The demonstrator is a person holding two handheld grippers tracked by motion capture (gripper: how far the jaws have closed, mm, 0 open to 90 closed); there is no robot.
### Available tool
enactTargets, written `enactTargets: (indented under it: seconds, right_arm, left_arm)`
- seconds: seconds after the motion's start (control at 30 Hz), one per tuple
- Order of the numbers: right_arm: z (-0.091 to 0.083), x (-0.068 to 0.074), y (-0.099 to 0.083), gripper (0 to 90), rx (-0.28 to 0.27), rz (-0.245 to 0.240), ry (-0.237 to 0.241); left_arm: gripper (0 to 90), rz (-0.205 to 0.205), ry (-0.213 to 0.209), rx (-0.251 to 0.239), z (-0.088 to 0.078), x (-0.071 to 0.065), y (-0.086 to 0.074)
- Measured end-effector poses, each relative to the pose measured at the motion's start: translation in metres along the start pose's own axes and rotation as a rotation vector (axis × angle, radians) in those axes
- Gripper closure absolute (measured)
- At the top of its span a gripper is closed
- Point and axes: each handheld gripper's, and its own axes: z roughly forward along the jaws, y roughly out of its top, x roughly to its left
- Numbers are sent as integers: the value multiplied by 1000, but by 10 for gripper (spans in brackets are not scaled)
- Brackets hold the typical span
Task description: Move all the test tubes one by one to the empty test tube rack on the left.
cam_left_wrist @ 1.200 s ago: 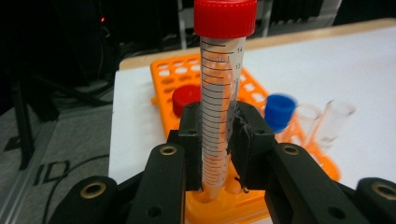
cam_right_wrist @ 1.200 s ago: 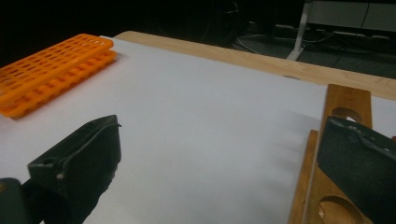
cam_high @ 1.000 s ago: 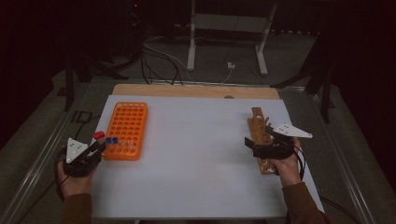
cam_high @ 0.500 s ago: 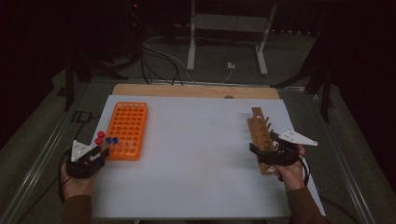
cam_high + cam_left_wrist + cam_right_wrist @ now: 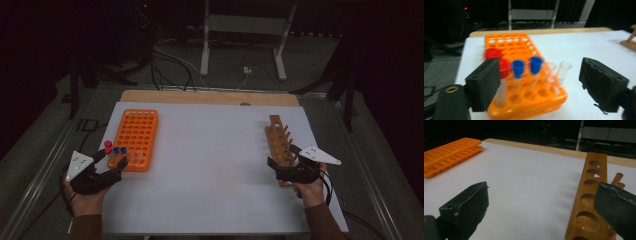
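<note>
Since the earlier frames both grippers have dropped back toward my side of the table; the left one has slid off the rack's near corner, the right one down to the near end of the wooden stand.

Left gripper point(image 5: 116, 169): jaws wide apart, nothing between them, aimed at the near end of the orange rack point(image 5: 136, 131). In the left gripper view the rack point(image 5: 509, 47) sits just ahead of the jaws. Near rows hold the tubes: two red-capped point(image 5: 492, 53), two blue-capped point(image 5: 518, 68), plus what look like two uncapped clear ones point(image 5: 564, 68); blur keeps me from counting surer. All stand upright in the rack.

Centre of the table point(image 5: 215, 165): bare white sheet.

Right gripper point(image 5: 280, 169): jaws apart, empty, straddling the near end of the wooden stand point(image 5: 279, 144). Right gripper view shows its holes point(image 5: 591, 195) vacant.

Judgement: if the job is moving tubes from rack to stand, none is across yet. Nothing is gripped, every tube is left to do. First grasp likely falls to the left gripper.
</note>
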Motion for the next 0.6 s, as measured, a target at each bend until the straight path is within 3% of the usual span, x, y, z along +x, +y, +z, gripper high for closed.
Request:
enactTargets:
  seconds: [0.23, 0.4, 0.6]
  right_arm:
    - [-4, 0, -4, 0, -26, -9, 7]
    - [-5, 1, -6, 0, -26, -15, 6]
    - [-3, 2, -9, 0, -20, -15, 8]
  left_arm:
    - [17, 22, -29, 1, 7, -18, -4]
    - [8, 34, -43, -10, 5, -23, -4]
    - [8, 31, -32, -18, 4, -22, -4]
